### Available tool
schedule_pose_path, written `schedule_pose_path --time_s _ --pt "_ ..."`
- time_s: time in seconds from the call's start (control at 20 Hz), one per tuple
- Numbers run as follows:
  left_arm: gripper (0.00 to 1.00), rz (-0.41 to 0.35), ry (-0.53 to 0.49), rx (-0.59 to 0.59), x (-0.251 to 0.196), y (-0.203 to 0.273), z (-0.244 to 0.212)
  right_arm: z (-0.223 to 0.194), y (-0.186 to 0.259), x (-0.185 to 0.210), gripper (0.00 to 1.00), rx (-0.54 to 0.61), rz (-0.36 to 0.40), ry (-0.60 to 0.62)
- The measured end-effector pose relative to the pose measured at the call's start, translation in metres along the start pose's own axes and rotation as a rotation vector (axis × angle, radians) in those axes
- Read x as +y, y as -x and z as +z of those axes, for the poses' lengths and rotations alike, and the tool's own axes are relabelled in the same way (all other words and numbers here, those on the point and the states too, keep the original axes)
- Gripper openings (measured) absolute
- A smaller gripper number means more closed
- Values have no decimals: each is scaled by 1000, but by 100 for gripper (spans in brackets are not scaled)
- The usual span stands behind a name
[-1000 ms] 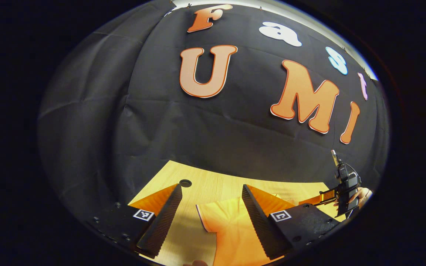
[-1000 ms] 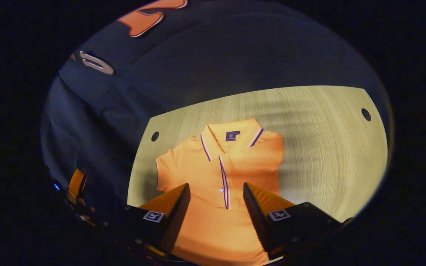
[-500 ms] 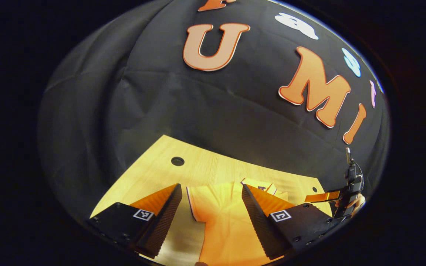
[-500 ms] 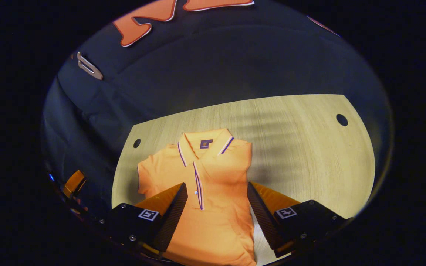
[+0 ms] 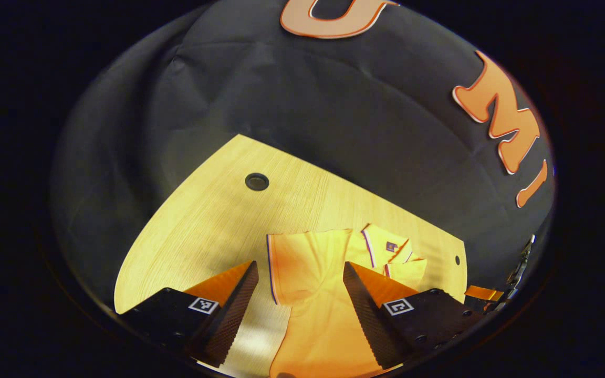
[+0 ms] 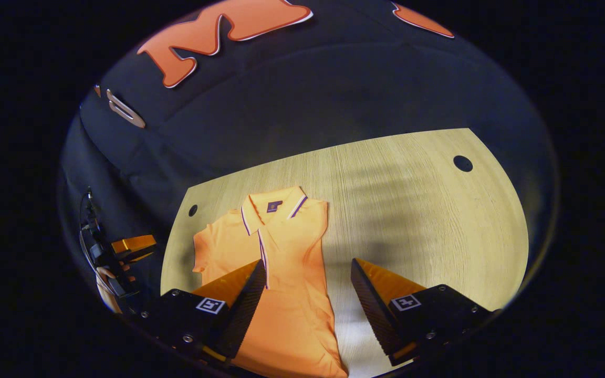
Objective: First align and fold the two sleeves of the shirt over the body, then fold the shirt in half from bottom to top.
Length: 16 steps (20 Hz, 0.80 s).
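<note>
Both cameras have tipped further down over the last second, so more of the pale wooden surface [image 6: 428, 210] comes into sight and the orange short-sleeved polo shirt [image 6: 281, 273] sits smaller and further left in the right gripper view than it did.

Left gripper [image 5: 301, 294]: fingers spread wide, nothing between them but air, hovering over the shirt's near sleeve [image 5: 302, 257] and side. That sleeve lies flat and spread out on the surface, its dark-trimmed cuff edge facing the bare wood. Beyond it the collar [image 5: 386, 247] with its purple and white stripes shows, a bit rumpled from this angle. A round dark hole [image 5: 257, 181] in the surface sits well apart from the shirt, up towards the black cloth wall [image 5: 302, 105].

Right gripper [image 6: 308, 294]: fingers also spread wide and empty. One finger [image 6: 244, 304] overlaps the shirt's body in the picture, the other [image 6: 376, 304] stands over bare wood just beside the shirt's straight right-hand edge. On that side the sleeve looks already folded in over the body, giving a clean line from shoulder down. The opposite sleeve [image 6: 205, 252] still sticks out. The placket with its button runs down from the collar [image 6: 273, 207]. The shirt lies front up, collar towards the wall. At the far left of this view, a hand [image 6: 105, 281] holds the other gripper off the surface's edge.
</note>
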State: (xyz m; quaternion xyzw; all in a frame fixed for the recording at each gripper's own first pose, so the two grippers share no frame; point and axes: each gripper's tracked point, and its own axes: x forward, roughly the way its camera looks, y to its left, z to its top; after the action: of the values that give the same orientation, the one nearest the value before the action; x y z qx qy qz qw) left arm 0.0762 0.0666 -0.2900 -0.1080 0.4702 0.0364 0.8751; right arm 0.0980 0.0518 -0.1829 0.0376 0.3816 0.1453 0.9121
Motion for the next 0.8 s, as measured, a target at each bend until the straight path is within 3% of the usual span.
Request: schedule_pose_path --time_s 0.3,0.4,0.55,0.8 --pt "98 93 -13 209 10 -56 -39 -4 -1 -21 99 15 35 -42" --pt "98 117 -34 244 11 -69 -44 -9 -4 -28 99 30 39 -45" --pt "98 222 -75 279 36 -86 -47 -19 -9 -37 99 58 48 -58" --pt "98 276 -96 334 40 -95 -59 -29 -16 -52 99 86 47 -84"
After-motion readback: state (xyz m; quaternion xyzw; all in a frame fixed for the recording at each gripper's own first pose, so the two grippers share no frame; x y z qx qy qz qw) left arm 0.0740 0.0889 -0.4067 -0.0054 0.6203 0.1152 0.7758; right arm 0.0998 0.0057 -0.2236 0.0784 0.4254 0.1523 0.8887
